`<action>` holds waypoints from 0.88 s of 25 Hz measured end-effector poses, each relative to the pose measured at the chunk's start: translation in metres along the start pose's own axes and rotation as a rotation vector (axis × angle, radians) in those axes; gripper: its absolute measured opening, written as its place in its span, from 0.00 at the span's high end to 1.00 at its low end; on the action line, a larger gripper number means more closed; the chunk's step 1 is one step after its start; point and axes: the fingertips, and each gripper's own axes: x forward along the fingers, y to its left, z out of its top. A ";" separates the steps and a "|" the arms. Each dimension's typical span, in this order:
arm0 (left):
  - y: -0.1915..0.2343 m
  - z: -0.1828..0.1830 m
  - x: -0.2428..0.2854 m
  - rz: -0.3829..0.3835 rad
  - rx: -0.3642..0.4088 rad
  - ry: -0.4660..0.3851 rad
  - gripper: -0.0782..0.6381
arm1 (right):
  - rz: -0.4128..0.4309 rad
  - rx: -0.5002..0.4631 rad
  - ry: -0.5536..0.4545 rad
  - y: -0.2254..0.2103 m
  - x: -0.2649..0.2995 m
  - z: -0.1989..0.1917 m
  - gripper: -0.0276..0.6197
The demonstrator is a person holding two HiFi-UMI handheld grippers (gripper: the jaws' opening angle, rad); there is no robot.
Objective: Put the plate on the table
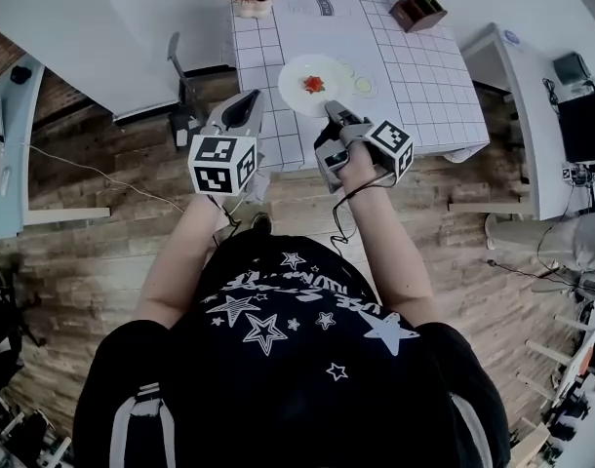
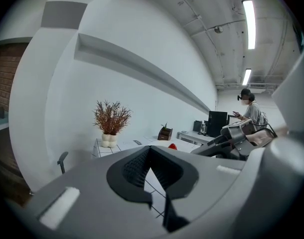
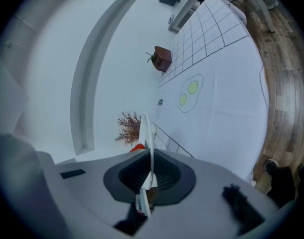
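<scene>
Looking down in the head view, found the right gripper (image 1: pixel 335 115) clamped on the near rim of the white plate (image 1: pixel 299 76), a red morsel (image 1: pixel 314 84) on it, over the near part of the checked table (image 1: pixel 415 76), and the left gripper (image 1: pixel 244 105) just beside, empty. Through the left gripper view, saw pads slightly parted, only tablecloth between. Through the right gripper view, saw jaws pinched on the rim, plate edge-on and seemingly not yet resting. Judged best to hold it level, lower it flat beside the green spots (image 3: pixel 188 93), then release.
</scene>
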 end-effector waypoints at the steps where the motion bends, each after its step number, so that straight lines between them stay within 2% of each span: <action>1: 0.006 0.001 0.005 -0.002 0.003 0.000 0.88 | 0.001 -0.004 0.002 0.002 0.008 0.000 0.93; 6: 0.035 0.004 0.033 -0.001 -0.021 0.011 0.88 | -0.012 -0.015 0.028 0.009 0.045 0.000 0.93; 12: 0.046 -0.002 0.051 0.014 -0.045 0.026 0.88 | -0.023 -0.027 0.075 0.011 0.065 0.002 0.93; 22: 0.062 0.005 0.078 0.173 -0.067 0.034 0.88 | -0.015 -0.057 0.220 0.012 0.110 0.034 0.93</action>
